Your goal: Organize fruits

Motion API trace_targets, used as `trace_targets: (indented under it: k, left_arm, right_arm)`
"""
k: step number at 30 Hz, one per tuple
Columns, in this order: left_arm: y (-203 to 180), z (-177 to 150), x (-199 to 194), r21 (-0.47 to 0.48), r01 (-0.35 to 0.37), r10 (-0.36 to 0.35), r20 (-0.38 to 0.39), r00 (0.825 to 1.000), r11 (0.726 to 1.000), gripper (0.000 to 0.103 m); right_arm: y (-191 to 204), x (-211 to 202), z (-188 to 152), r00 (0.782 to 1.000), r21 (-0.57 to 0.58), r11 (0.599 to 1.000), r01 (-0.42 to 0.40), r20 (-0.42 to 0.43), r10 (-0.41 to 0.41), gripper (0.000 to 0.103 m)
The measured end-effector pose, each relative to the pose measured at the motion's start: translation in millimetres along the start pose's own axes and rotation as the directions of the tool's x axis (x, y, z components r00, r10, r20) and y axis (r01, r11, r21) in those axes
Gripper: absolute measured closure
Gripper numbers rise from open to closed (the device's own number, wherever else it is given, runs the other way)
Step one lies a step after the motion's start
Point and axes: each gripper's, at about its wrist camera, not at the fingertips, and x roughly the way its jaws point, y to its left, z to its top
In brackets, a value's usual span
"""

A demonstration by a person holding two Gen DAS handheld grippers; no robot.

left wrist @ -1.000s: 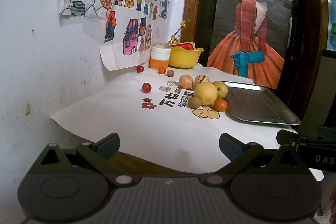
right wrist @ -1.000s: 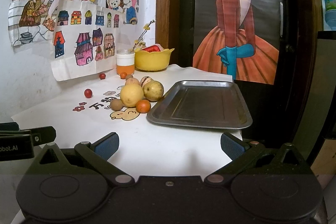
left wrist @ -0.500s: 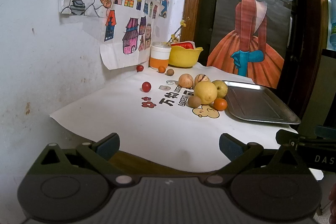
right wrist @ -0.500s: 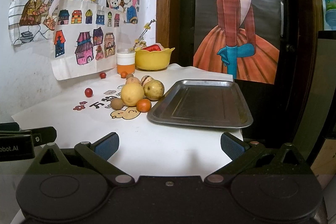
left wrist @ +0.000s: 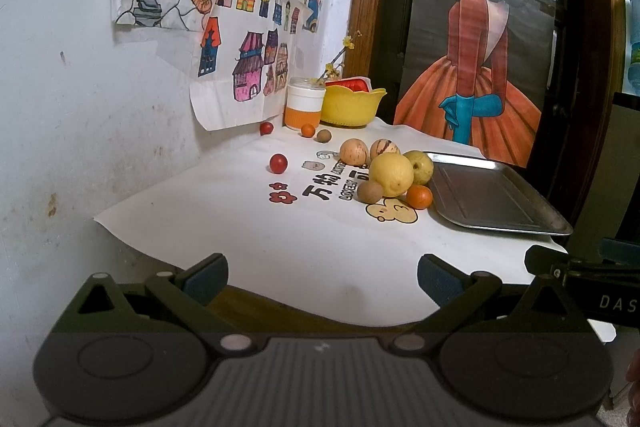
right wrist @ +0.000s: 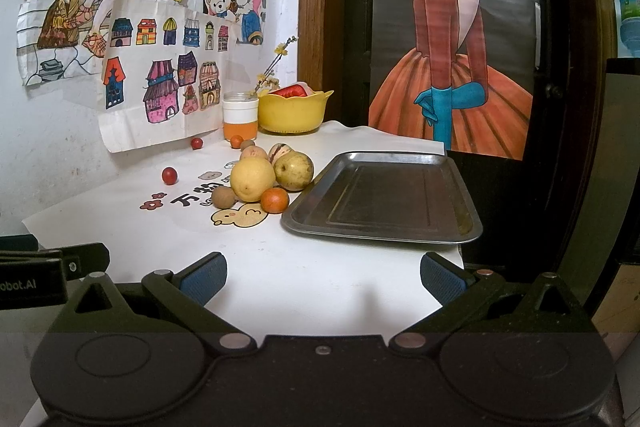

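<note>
Both grippers hang back at the near edge of the surface (right wrist: 320, 291), which is covered by a white printed sheet. The left gripper (left wrist: 322, 277) has its jaws spread wide with nothing between them, and the right gripper (right wrist: 323, 277) is the same — wide apart and empty.

The fruits sit in a loose cluster near the middle of the sheet, well apart from both grippers. A large yellow fruit (right wrist: 252, 179) stands at the front, with a small brown fruit (right wrist: 223, 197) touching its left side and a small orange (right wrist: 275, 200) touching its right. Behind it are a greenish pear-like fruit (right wrist: 295, 170), a tan fruit (right wrist: 253, 153) and a striped one (right wrist: 281, 151). Farther left, a red berry-sized fruit (right wrist: 169, 175) lies alone; another red one (right wrist: 196, 143) rests near the wall.

A metal tray (right wrist: 384, 227) lies just right of the cluster — nothing in it. At the back stand a yellow bowl (right wrist: 294, 111) and an orange-and-white cup (right wrist: 240, 117).
</note>
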Motion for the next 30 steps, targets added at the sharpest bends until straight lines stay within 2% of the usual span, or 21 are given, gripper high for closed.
trace_targets:
  k: [10, 17, 26, 30]
  left_arm:
    - [0.0, 2.6, 11.6, -0.004, -0.002, 0.001, -0.048, 0.999, 1.0, 0.0]
    - [8.4, 20.2, 30.6, -0.012, -0.02, 0.019, -0.095, 0.995, 1.0, 0.0]
    - [19.7, 55.9, 65.2, -0.012, -0.029, 0.027, -0.145, 0.989, 0.999, 0.0]
    - [21.5, 72.3, 83.1, -0.014, -0.016, 0.014, -0.171, 0.985, 1.0, 0.0]
  right_arm:
    - [2.2, 4.5, 4.4, 1.0, -0.008, 1.0, -0.011, -0.014, 0.011, 0.001]
    - [4.8, 18.1, 18.2, 0.997, -0.011, 0.997, -0.074, -0.03, 0.073, 0.001]
    - [4.7, 59.7, 51.0, 0.973, -0.016, 0.982, -0.191, -0.133, 0.187, 0.0]
    - [6.4, 80.3, 61.7, 0.965, -0.075, 0.978, -0.194, -0.193, 0.177, 0.001]
